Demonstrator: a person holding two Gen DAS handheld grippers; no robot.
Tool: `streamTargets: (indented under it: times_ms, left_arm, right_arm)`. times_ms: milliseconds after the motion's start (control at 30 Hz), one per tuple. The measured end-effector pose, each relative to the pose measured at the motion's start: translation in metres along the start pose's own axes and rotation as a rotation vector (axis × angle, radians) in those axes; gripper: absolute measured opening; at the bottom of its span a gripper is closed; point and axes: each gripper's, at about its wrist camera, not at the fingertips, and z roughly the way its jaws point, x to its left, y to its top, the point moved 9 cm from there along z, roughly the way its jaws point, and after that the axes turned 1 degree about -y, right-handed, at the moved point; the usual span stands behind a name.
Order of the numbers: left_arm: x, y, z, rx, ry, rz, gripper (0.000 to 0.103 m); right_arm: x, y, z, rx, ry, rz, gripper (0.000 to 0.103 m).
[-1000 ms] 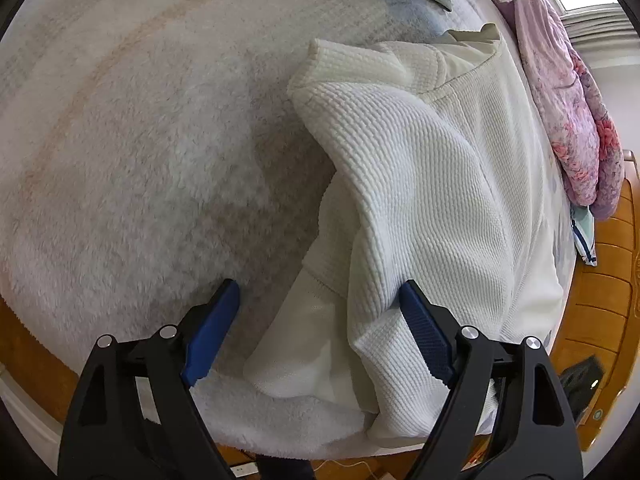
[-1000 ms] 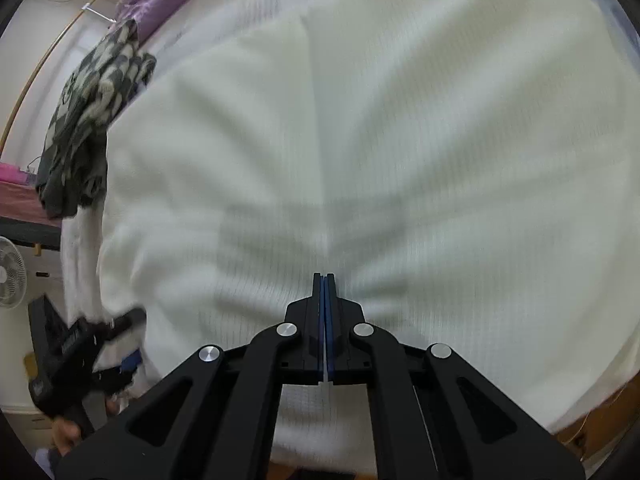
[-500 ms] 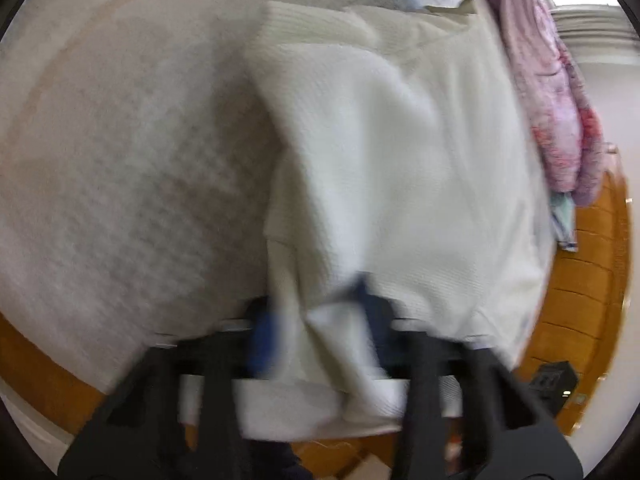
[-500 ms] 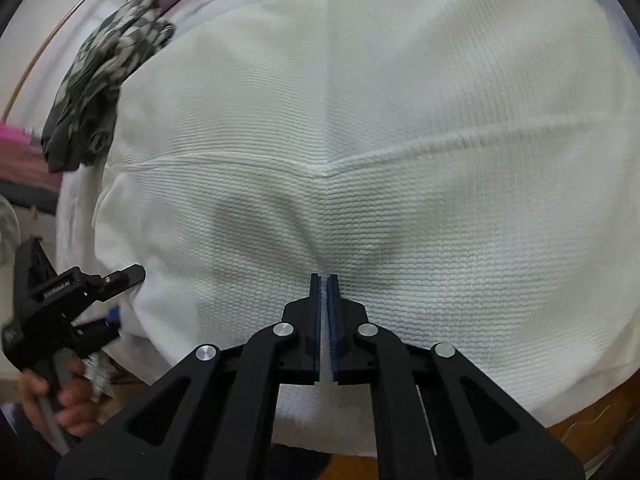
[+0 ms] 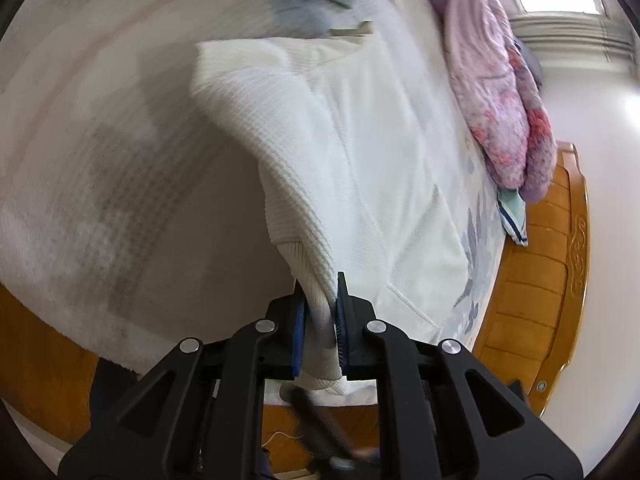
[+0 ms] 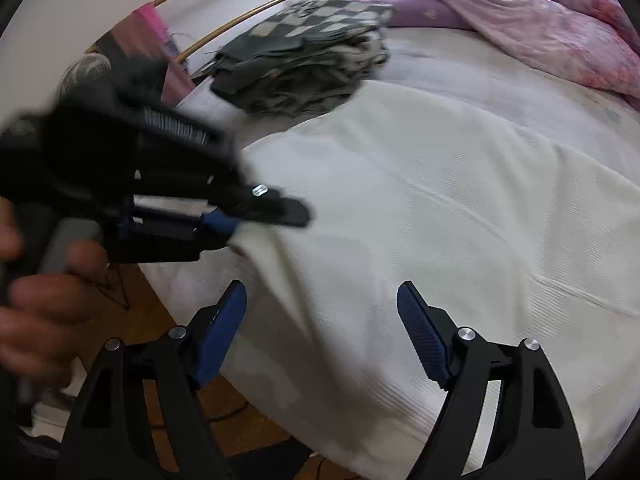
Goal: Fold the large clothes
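Lifted since the earlier frame: cream knit garment (image 5: 360,168), soft and limp, cuff pinched by left gripper (image 5: 320,312), best held at hems; right gripper (image 6: 320,320) just opened, empty.

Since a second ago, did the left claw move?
Yes. The left gripper has just been closing, now pinching the white sweater's sleeve, lifted clear of the fluffy blanket it sat on before.
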Motion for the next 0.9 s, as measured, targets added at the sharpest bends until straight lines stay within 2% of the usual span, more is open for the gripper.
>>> streamTargets:
  times_ms: [67,133,167,233,267,300,367,433,467,500,567,633,733,833,900]
  left_arm:
    - [-0.008,-0.001,-0.001,-0.005,0.010,0.030,0.012]
    - [-0.013,-0.001,0.001,-0.007,0.036,0.056,0.012]
    - [-0.015,-0.001,0.002,-0.005,0.040,0.067,0.012]
    - [-0.021,-0.002,0.002,-0.004,0.040,0.102,0.012]
    - [-0.028,-0.002,0.001,-0.006,0.023,0.122,0.013]
    - [-0.032,-0.002,0.000,-0.010,0.025,0.131,0.016]
    - [-0.048,-0.003,-0.010,-0.052,0.021,0.200,0.025]
    - [-0.068,-0.004,-0.025,-0.147,0.051,0.282,0.043]
    - [-0.077,-0.005,-0.032,-0.192,0.064,0.312,0.061]
    - [-0.087,-0.008,-0.039,-0.229,0.059,0.343,0.061]
    - [-0.111,-0.016,-0.043,-0.237,0.028,0.405,0.061]
    - [-0.141,-0.033,-0.035,-0.170,-0.044,0.490,0.061]
    - [-0.173,-0.053,-0.015,-0.130,-0.046,0.613,0.061]
    - [-0.177,-0.061,0.015,-0.081,-0.028,0.577,0.063]
    - [-0.169,-0.063,0.041,-0.050,0.005,0.533,0.066]
  right_arm:
    - [0.000,0.005,0.013,-0.003,-0.035,-0.030,0.075]
    - [-0.009,0.015,0.024,-0.013,-0.054,0.001,0.074]
    - [-0.013,0.017,0.026,-0.013,-0.051,0.013,0.068]
    - [-0.016,0.025,0.032,-0.004,-0.026,0.018,0.032]
    - [-0.017,0.025,0.031,0.001,-0.026,0.021,0.022]
    - [-0.021,0.026,0.030,0.009,-0.018,0.051,0.019]
    - [-0.039,0.027,0.022,0.002,0.088,0.222,0.017]
    - [-0.060,0.032,0.005,-0.038,0.157,0.371,0.016]
    - [-0.072,0.033,-0.006,-0.062,0.194,0.458,0.016]
    - [-0.085,0.034,-0.018,-0.091,0.223,0.537,0.016]
    - [-0.112,0.032,-0.044,-0.157,0.295,0.706,0.016]
    - [-0.146,0.021,-0.073,-0.232,0.383,0.901,0.016]
    - [-0.189,0.000,-0.122,-0.365,0.426,1.053,0.016]
    - [-0.235,-0.043,-0.164,-0.487,0.403,1.226,0.016]
    - [-0.257,-0.077,-0.181,-0.522,0.357,1.307,0.016]
